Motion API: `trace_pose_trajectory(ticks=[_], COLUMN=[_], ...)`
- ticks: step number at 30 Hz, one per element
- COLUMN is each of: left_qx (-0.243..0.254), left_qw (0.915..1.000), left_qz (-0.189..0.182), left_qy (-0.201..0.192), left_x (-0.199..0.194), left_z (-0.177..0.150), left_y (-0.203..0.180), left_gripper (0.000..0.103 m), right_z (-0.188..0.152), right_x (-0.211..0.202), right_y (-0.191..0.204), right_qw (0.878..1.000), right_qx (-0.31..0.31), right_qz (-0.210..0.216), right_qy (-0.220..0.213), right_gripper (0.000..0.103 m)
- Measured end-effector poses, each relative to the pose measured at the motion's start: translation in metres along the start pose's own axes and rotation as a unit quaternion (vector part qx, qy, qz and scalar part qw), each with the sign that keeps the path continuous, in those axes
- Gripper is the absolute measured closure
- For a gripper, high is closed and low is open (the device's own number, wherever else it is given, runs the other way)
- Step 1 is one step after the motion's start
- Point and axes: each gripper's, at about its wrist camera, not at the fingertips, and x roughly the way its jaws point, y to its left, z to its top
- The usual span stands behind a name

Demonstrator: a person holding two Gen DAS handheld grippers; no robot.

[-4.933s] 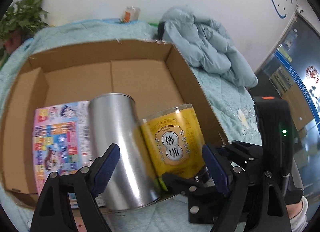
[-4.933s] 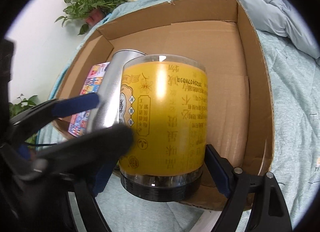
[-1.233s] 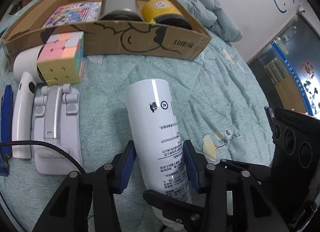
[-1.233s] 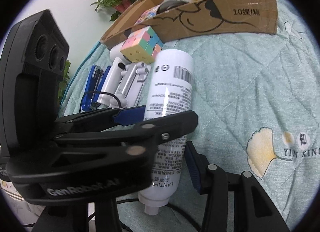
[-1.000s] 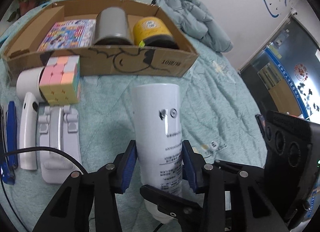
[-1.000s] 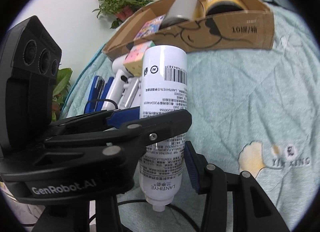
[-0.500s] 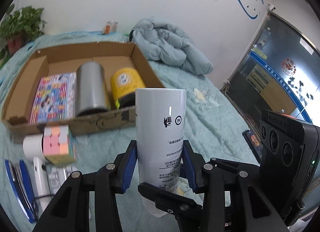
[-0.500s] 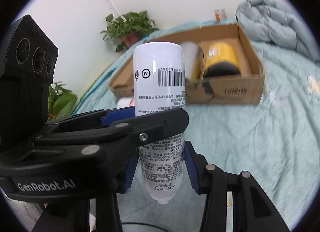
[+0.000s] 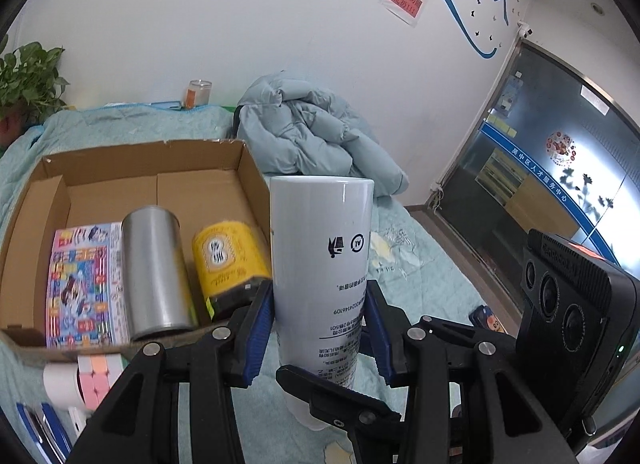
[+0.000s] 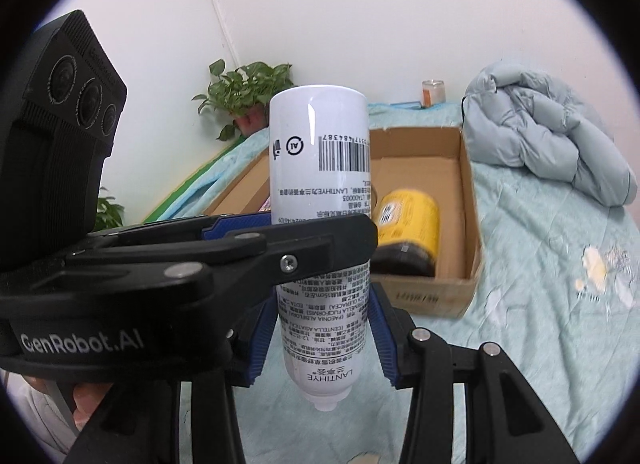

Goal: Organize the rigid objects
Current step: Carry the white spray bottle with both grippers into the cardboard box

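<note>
A tall white spray bottle (image 9: pixel 320 256) with printed text is held upside down in the air, cap end down. My left gripper (image 9: pixel 318 328) is shut on its lower half, and my right gripper (image 10: pixel 320 336) is shut on it too, just below the left one. The bottle (image 10: pixel 320 168) hangs in front of an open cardboard box (image 9: pixel 140 168) that holds a colourful flat carton (image 9: pixel 84 284), a silver can (image 9: pixel 154 272) and a yellow jar (image 9: pixel 228 260). The box (image 10: pixel 466 200) and the yellow jar (image 10: pixel 408 224) also show in the right wrist view.
A pastel puzzle cube (image 9: pixel 98 376), a white roll (image 9: pixel 60 384) and blue items (image 9: pixel 44 432) lie on the teal quilt in front of the box. A pale blue padded jacket (image 9: pixel 312 136) is heaped behind the box. A potted plant (image 10: pixel 248 92) and a glass jar (image 9: pixel 198 92) stand by the wall.
Both grippers have lifted the white bottle off the quilt and tipped it upright in the air, moving toward the box. The box with its three items has come closer in view.
</note>
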Motion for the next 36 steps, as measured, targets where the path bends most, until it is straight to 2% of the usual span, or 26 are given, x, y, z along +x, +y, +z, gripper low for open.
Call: trace_pose_trajectory(ticks=[11,16,22,26,32,36], left_qx=[0.01,0.012,0.001,-0.015,-0.031,-0.014], left_qw=[0.9998,0.9997,0.9996,0.9995,0.9979,0.9975], left_qz=[-0.011,-0.017,-0.026,-0.029,-0.024,-0.013], left_qy=[-0.01,-0.008,-0.008,0.005,0.051,0.068], left_x=[0.03,0.055,0.088,0.115,0.162,0.181], left_z=[0.053,0.079,0.099,0.099,0.084,0.077], left_y=[0.006,0.014,0.029,0.041,0.055,0.053], left_gripper=[0.062,0.062,0.062,0.062,0.062,0.062], right_z=[0.037,0.061,0.071,0.068,0.051,0.044], right_x=[0.015,0.031,0.046,0.06,0.083,0.089], right_y=[-0.029,-0.05,-0.063,-0.074,-0.088,-0.096], right_qw=[1.0,1.0,0.999,0.998,0.998,0.998], right_qx=[-0.014,-0.023,-0.043,-0.051,-0.05,-0.032], right_qz=[-0.015,-0.019,-0.029,-0.033,-0.038,-0.043], right_qy=[-0.013,-0.008,-0.009,-0.008,0.018,0.04], right_gripper=[0.059,0.059,0.059,0.059,0.059,0.059])
